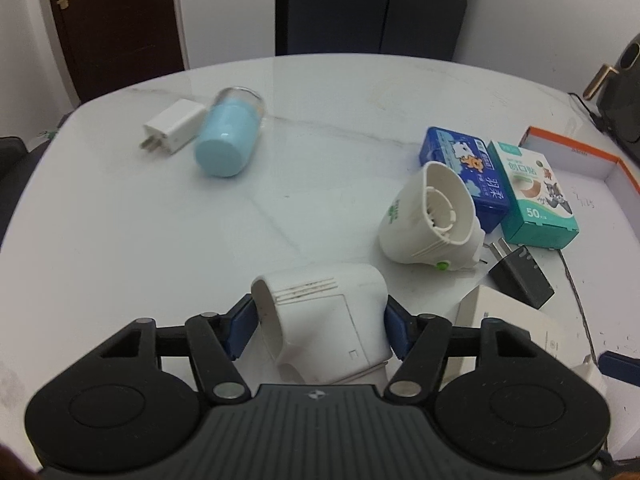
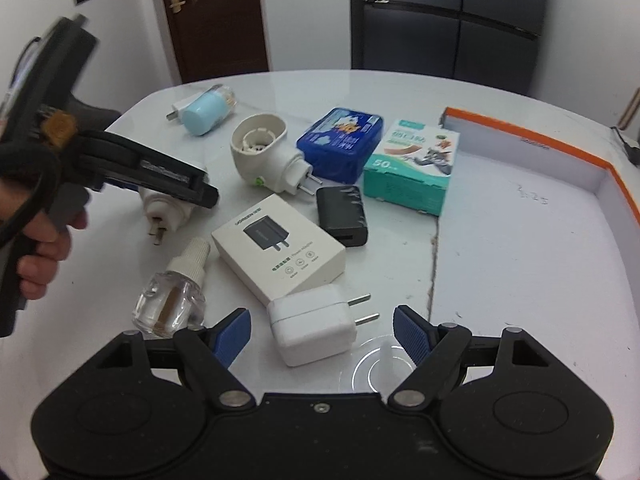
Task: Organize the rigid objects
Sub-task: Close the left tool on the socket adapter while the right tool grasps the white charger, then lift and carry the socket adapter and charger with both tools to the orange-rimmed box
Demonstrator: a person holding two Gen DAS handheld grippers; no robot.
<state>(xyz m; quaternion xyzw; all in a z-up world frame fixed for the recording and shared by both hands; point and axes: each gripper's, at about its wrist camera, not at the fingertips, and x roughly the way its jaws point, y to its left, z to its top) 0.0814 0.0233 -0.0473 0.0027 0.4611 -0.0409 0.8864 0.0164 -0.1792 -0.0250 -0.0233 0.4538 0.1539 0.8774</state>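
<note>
We see a white marble table (image 2: 500, 280) w/ 2 white chargers (image 2: 316, 326) (image 1: 174, 126), blue cup (image 1: 228, 140), glass bottle (image 2: 172, 300), white carton (image 2: 280, 248), black charger (image 2: 343, 214), blue pack (image 2: 340, 144), teal box (image 2: 412, 168), orange-rimmed tray (image 2: 532, 148), 2 white plug-in units (image 2: 264, 152) (image 2: 168, 208).

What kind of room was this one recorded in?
Most likely a home kitchen or dining area: a tall dark fridge stands against the wall, a wooden door beside it, and household clutter sits on a white marble-look table.
</note>
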